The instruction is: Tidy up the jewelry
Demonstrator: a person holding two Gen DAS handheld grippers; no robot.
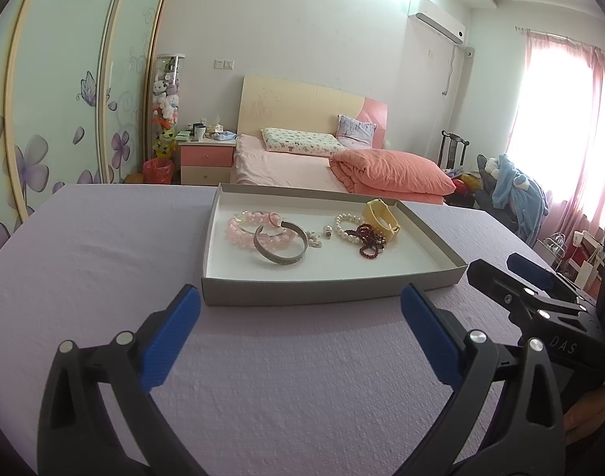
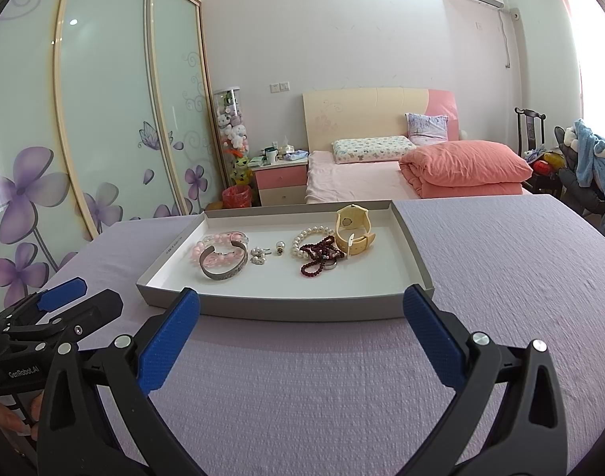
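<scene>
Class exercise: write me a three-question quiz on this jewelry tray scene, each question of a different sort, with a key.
1. True or false: the silver metal cuff bangle lies outside the shallow grey cardboard tray.
2. Multiple choice: the dark red bead string touches which item? A) the pink bead bracelet B) the white pearl bracelet C) neither.
3. Fill in: the left tongs and right tongs are both ____ above the lilac textured tablecloth.

Key: 1 false, it lies inside, overlapping the pink bracelet. 2 B. 3 open, holding nothing.
</scene>
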